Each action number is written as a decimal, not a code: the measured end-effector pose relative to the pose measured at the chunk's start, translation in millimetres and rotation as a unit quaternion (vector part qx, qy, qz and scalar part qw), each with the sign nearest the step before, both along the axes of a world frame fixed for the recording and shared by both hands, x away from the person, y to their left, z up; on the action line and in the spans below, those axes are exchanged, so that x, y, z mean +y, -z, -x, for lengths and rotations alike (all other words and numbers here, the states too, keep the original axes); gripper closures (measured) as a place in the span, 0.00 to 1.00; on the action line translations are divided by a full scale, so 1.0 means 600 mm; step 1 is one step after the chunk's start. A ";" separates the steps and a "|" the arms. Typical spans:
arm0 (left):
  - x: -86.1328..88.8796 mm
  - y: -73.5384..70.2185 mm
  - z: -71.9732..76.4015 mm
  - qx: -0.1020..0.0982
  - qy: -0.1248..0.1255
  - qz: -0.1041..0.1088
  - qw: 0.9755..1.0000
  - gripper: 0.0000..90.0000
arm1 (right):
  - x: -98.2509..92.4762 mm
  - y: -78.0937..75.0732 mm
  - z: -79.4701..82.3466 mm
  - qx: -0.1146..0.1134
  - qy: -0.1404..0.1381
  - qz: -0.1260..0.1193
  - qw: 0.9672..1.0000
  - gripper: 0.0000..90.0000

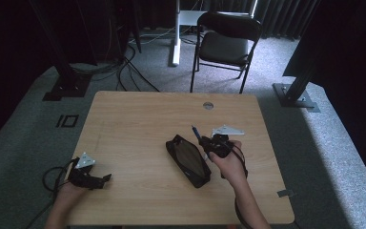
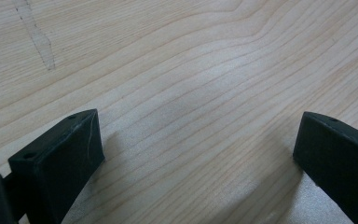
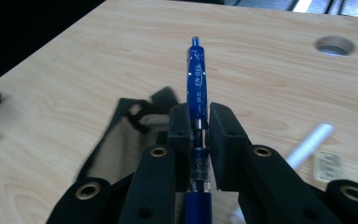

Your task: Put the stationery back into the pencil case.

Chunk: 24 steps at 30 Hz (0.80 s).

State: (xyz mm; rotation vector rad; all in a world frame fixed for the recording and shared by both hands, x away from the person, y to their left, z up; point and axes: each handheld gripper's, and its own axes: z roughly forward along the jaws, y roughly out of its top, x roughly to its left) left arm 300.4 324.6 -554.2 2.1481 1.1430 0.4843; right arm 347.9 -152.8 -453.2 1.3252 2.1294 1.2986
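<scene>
From above, the right gripper [image 1: 205, 141] lifts a blue pen [image 1: 196, 131] just beside an open black pouch [image 1: 189, 160]. The left gripper [image 2: 193, 154] rests with jaws spread over bare table [image 2: 177, 60]. Along the right jaws, clenched on the pen's barrel, the pouch lies lower left; loading it likely comes next, calling for a tilt toward the opening.

Left tool [image 1: 106, 178]: black body, blocky black jaws with small screw holes, grey three-cornered plate on top, black cable looping off behind. Right tool [image 3: 199, 122]: black, brass-coloured rivets at the jaw links, grey plate, black cable along the forearm. Forearms bare, no sleeves visible.
</scene>
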 end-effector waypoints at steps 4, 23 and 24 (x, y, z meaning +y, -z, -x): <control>0.000 0.000 0.000 0.000 0.000 0.000 1.000 0.02 | 0.030 0.002 0.002 0.010 -0.022 0.005 1.000 0.88; 0.000 0.000 0.000 0.000 0.000 0.000 1.000 0.02 | 0.120 0.075 -0.014 0.071 -0.042 0.122 0.989 0.88; 0.000 0.000 0.000 0.000 0.000 -0.001 1.000 0.02 | 0.124 0.077 -0.015 0.077 -0.044 0.127 0.988 0.88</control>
